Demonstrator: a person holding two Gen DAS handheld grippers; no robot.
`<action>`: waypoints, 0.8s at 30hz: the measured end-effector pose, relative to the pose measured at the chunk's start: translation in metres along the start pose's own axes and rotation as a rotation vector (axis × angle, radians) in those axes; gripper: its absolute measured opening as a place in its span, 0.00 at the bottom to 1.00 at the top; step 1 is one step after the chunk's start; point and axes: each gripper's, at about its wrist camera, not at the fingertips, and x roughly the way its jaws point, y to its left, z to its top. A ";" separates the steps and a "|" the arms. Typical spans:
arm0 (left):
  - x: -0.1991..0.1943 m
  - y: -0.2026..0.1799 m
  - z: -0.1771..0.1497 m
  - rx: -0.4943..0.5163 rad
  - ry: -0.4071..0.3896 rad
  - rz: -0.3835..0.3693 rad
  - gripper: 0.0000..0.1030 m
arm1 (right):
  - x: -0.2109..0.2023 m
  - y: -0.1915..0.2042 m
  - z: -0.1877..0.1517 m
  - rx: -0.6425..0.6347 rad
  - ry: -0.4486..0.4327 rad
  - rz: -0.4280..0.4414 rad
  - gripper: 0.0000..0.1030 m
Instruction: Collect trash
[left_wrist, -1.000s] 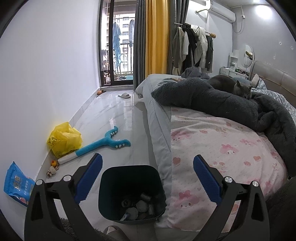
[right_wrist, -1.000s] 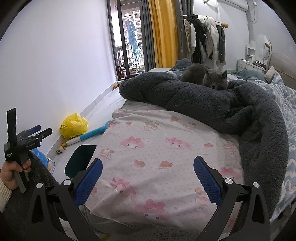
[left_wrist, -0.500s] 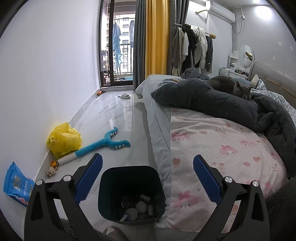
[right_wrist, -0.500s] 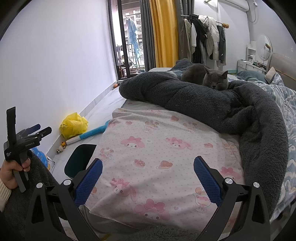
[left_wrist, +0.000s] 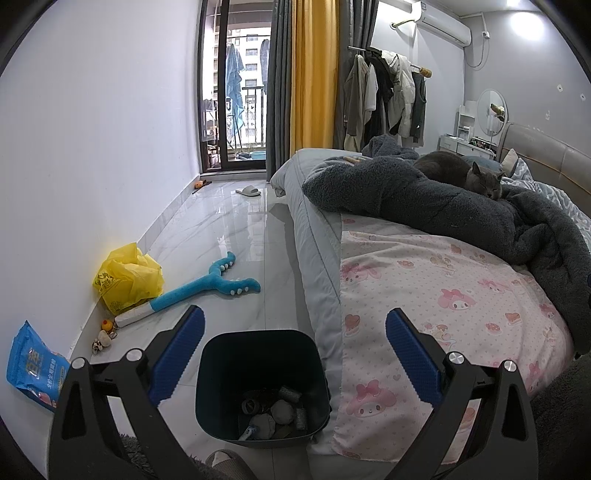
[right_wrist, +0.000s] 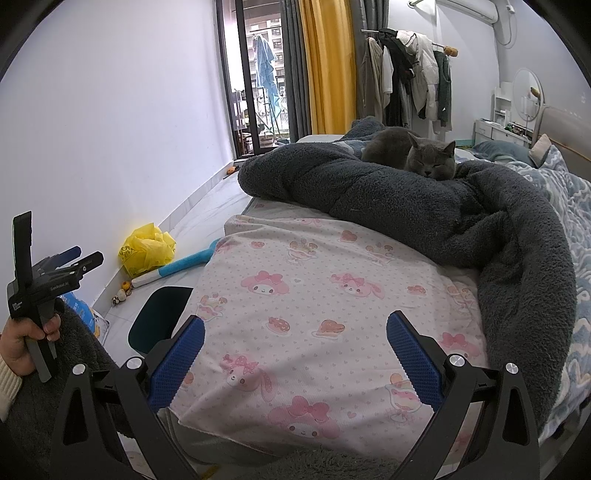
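A dark teal trash bin (left_wrist: 258, 373) stands on the floor beside the bed, with several crumpled bits of trash (left_wrist: 275, 411) at its bottom. My left gripper (left_wrist: 295, 350) is open and empty, held above the bin's near rim. My right gripper (right_wrist: 295, 354) is open and empty over the pink patterned sheet (right_wrist: 314, 295). The bin's edge (right_wrist: 159, 317) shows in the right wrist view, and so does the left gripper (right_wrist: 70, 260), held in a hand.
A yellow plastic bag (left_wrist: 127, 278), a blue plush toy (left_wrist: 207, 286), small toys (left_wrist: 105, 332) and a blue packet (left_wrist: 31, 363) lie along the left wall. A grey cat (right_wrist: 417, 153) rests on a dark fleece blanket (right_wrist: 424, 206). A slipper (left_wrist: 248, 191) lies near the balcony door.
The left gripper has pulled back and up slightly, so the bin sits a little lower in its view. The right gripper has barely moved.
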 end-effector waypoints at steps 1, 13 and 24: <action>0.000 0.000 0.000 0.001 0.000 0.000 0.97 | 0.000 0.000 0.000 0.000 0.000 0.000 0.97; 0.000 -0.001 0.000 0.001 0.002 0.001 0.97 | 0.001 0.000 0.000 -0.005 0.003 0.003 0.97; 0.000 -0.001 0.000 -0.002 0.001 0.002 0.97 | 0.000 0.000 0.000 -0.006 0.004 0.002 0.97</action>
